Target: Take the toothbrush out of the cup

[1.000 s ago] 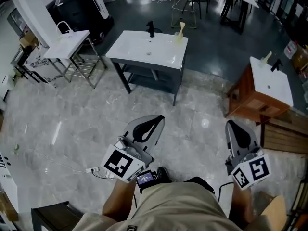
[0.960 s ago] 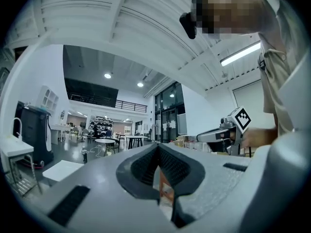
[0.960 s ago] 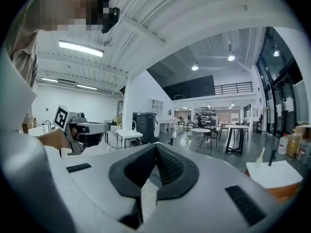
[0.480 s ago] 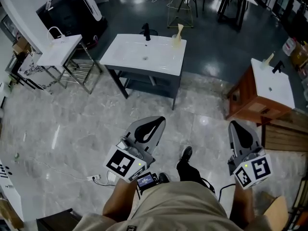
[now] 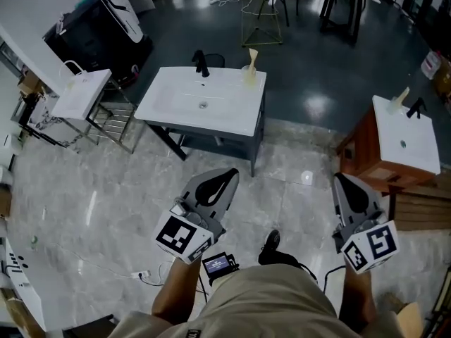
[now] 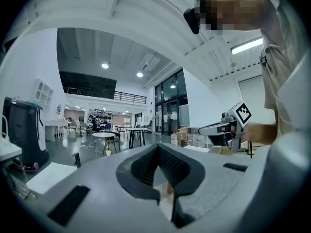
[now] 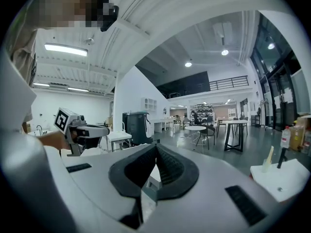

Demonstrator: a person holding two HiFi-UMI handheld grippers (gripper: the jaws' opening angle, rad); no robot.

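The left gripper (image 5: 227, 177) and the right gripper (image 5: 341, 182) both keep their fingers closed on nothing. The toothbrush (image 5: 252, 54) stands in the cup (image 5: 249, 73) on the far sink (image 5: 176, 103).

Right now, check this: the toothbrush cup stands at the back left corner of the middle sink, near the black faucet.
Wrong corner: the head view shows the toothbrush cup at the back right corner of the middle sink, near the black faucet.
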